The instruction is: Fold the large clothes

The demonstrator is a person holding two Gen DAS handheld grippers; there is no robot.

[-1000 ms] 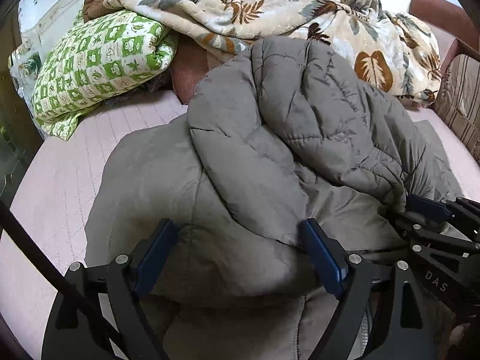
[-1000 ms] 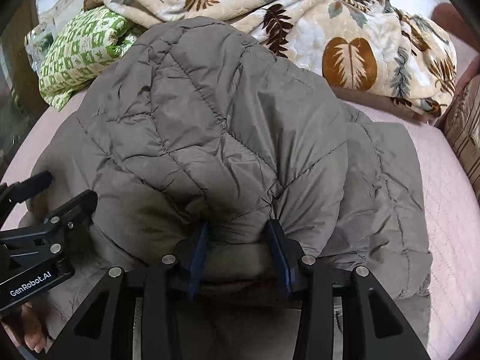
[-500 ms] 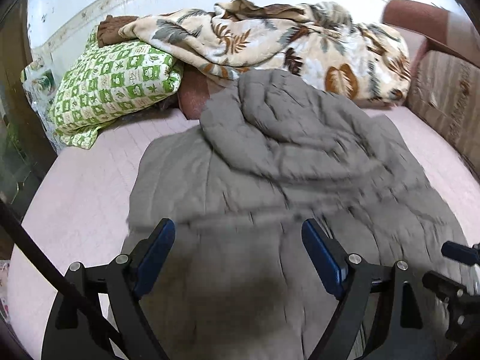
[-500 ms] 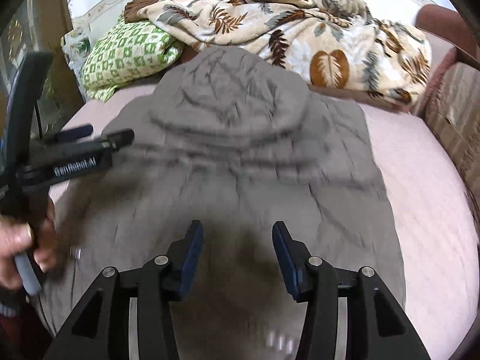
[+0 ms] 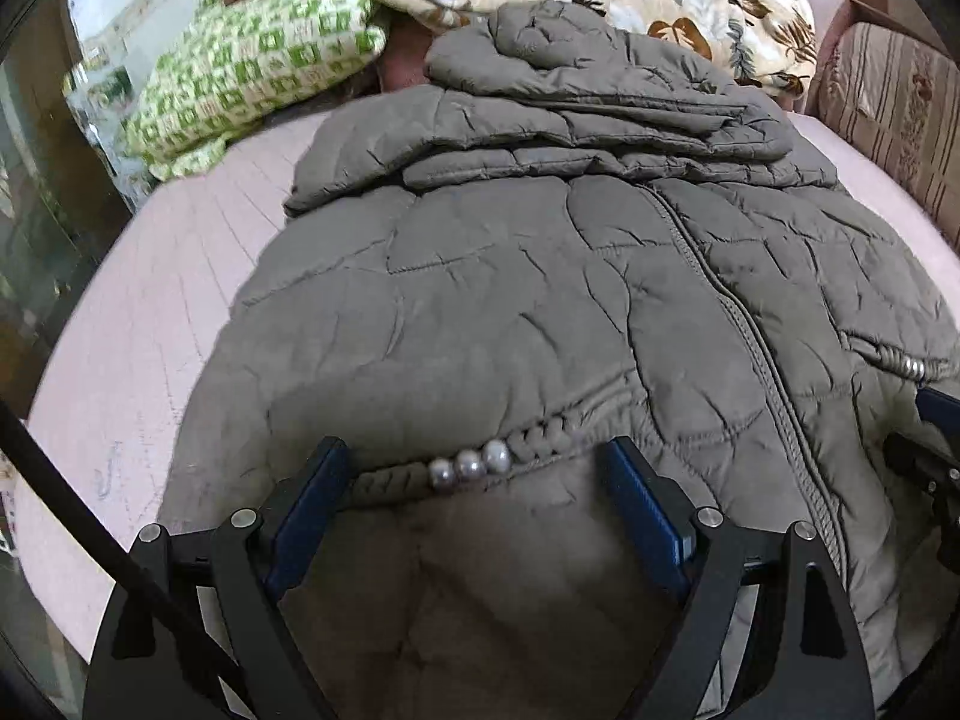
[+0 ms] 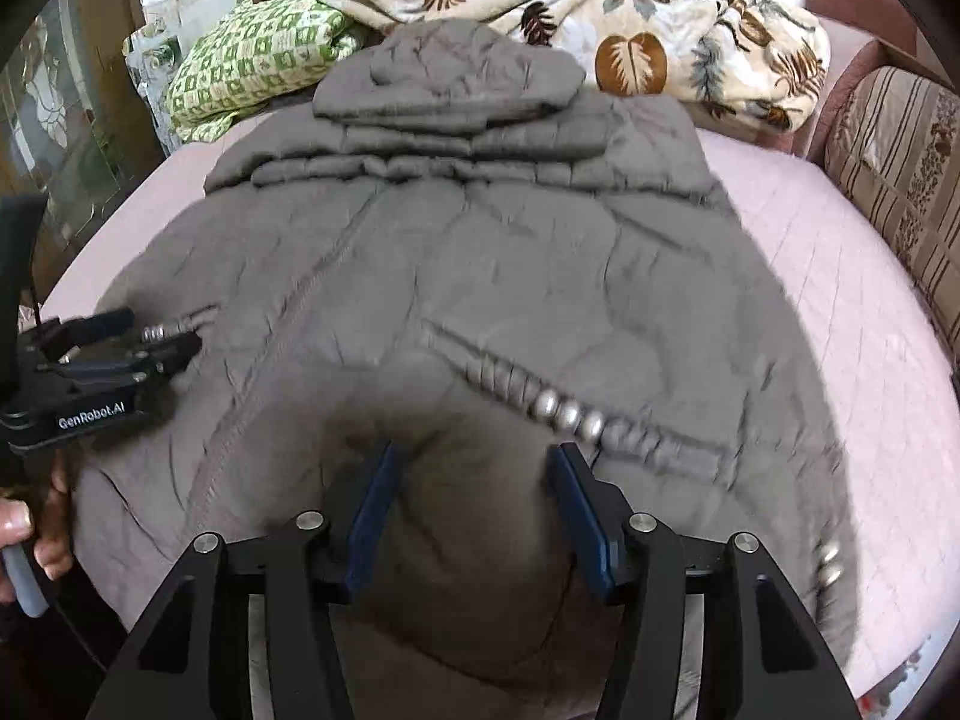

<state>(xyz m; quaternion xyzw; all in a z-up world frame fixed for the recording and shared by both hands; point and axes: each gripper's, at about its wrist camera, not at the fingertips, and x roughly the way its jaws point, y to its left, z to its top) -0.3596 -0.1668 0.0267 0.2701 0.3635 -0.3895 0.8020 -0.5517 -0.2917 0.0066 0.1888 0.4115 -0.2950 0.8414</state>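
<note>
A grey quilted coat lies spread front-up on a pink bed, its zip running down the middle and its hood and sleeves folded across the top. The left claw hangs over the near hem with its jaws wide apart, a braided trim with three pearls lying between them. Behind sit a green checked pillow and a leaf-print blanket; the right claw peeks in at the right edge.

Jacket now spread flat; right gripper opening.
</note>
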